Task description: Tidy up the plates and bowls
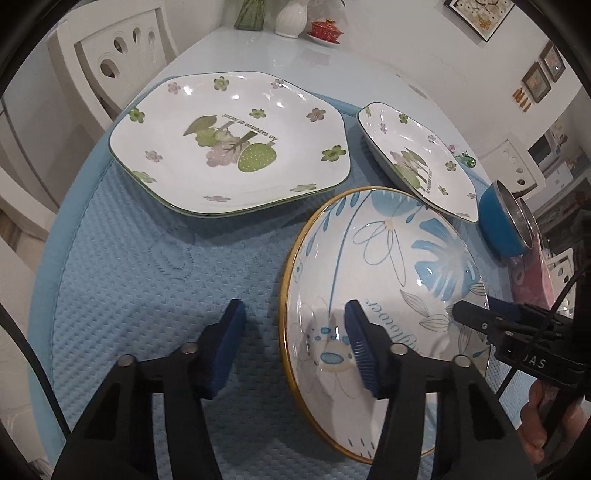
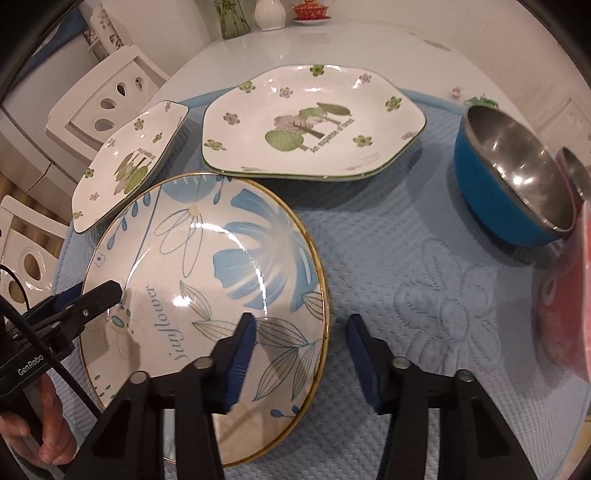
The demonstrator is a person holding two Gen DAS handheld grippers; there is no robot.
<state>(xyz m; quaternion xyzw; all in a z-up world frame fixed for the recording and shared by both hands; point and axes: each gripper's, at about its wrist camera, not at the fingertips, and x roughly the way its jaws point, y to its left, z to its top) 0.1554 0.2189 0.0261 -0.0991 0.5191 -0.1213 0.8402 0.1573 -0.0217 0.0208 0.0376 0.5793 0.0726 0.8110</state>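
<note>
A round blue-flowered plate (image 1: 384,273) (image 2: 207,258) with a gold rim lies on the blue mat (image 1: 147,266). My left gripper (image 1: 295,350) is open, straddling its left rim: one finger over the plate, one over the mat. My right gripper (image 2: 301,354) is open, straddling its right rim. Two green-flowered hexagonal plates lie behind: a large one (image 1: 229,144) (image 2: 110,166) and a smaller one (image 1: 417,158) (image 2: 314,122). A blue steel-lined bowl (image 1: 506,221) (image 2: 517,184) stands at the right.
A pink-red item (image 2: 565,295) lies at the right edge beside the blue bowl. White chairs (image 1: 110,55) stand at the table's left. A white vase (image 1: 291,16), a green box and a red lidded cup (image 1: 325,29) stand at the far end of the table.
</note>
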